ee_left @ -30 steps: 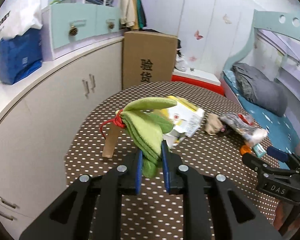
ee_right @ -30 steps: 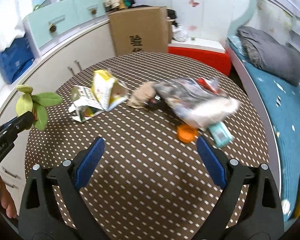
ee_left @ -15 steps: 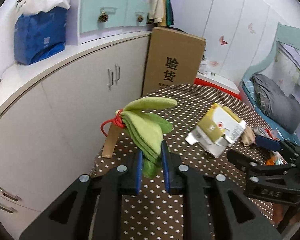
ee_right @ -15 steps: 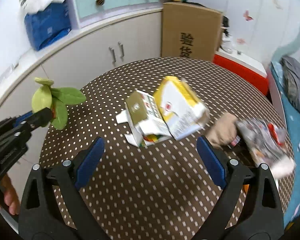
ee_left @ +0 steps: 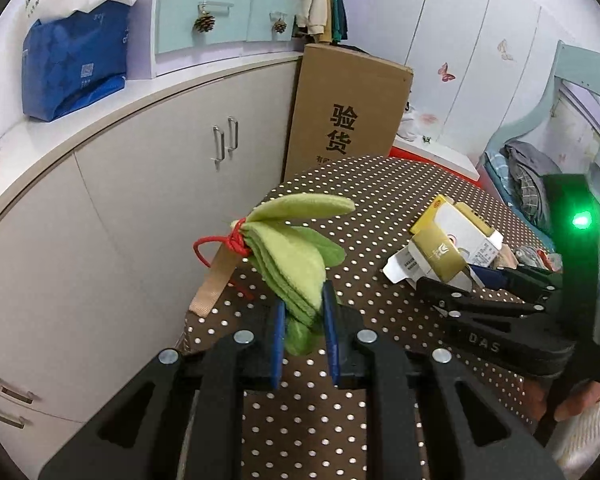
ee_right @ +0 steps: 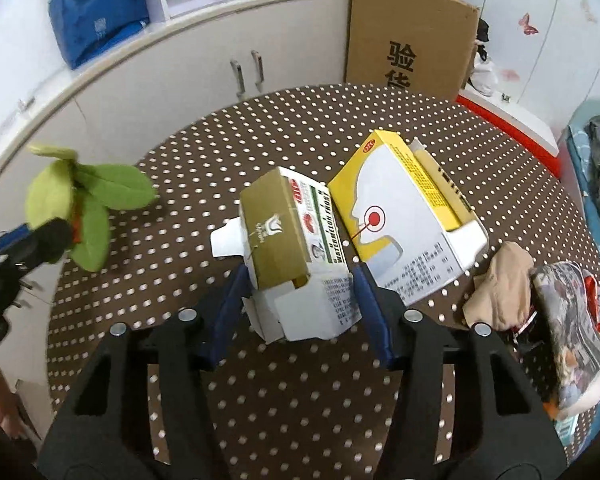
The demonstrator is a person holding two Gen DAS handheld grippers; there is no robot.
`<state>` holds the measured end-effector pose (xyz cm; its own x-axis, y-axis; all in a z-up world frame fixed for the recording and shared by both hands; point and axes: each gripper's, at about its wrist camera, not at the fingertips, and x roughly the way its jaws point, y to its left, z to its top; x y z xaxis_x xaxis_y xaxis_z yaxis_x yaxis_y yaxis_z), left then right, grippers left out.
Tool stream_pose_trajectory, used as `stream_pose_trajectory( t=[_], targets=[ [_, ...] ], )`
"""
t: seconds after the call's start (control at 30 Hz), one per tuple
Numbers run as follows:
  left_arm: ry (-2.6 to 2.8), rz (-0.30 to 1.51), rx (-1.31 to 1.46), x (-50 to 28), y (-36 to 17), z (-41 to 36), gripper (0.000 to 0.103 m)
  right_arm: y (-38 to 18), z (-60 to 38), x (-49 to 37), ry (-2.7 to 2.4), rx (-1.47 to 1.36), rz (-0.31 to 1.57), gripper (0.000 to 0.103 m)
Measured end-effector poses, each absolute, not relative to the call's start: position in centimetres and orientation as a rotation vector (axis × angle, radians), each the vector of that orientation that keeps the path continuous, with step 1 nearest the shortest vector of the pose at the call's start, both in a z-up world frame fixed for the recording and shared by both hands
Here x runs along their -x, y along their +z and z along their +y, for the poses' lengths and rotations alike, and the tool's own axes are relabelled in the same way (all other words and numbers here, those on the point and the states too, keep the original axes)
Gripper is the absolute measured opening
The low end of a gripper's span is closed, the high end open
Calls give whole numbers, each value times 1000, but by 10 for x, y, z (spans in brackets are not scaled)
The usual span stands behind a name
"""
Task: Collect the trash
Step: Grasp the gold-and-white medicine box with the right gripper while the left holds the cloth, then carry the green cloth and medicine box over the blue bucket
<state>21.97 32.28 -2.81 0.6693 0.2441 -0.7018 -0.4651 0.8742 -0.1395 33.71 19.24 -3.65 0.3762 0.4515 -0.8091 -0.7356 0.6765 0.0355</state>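
My left gripper [ee_left: 302, 304] is shut on a bundle of green felt leaves [ee_left: 292, 256] tied with red string, held above the left edge of the dotted brown table [ee_left: 300, 420]. The right wrist view shows the same leaves [ee_right: 88, 208] at the far left. My right gripper [ee_right: 298, 280] is closing on an olive and white carton [ee_right: 284, 232] that lies on the table; both blue pads meet its sides. A yellow and white carton [ee_right: 400, 216] leans against it on the right. In the left wrist view the right gripper [ee_left: 460, 284] reaches the cartons [ee_left: 452, 240].
A crumpled beige piece [ee_right: 500, 292] and a printed plastic wrapper [ee_right: 568, 328] lie at the table's right. A tall cardboard box [ee_right: 408, 36] stands behind the table, grey cabinets [ee_left: 140, 200] to the left, a bed [ee_left: 532, 176] to the right.
My right gripper moved left from the wrapper to the cartons and its fingers closed in around the olive carton. The left gripper swung left with the leaves, then held still.
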Motion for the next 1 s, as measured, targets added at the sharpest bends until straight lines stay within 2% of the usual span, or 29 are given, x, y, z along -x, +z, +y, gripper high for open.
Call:
stream_pose_trajectory(
  t=[0.43, 1.0],
  targets=[
    [328, 718, 274, -216, -14, 274, 17, -10, 134, -307, 746, 281, 857, 47],
    [143, 720, 160, -226, -2, 166, 17, 5, 26, -288, 593, 175, 826, 47]
  ],
)
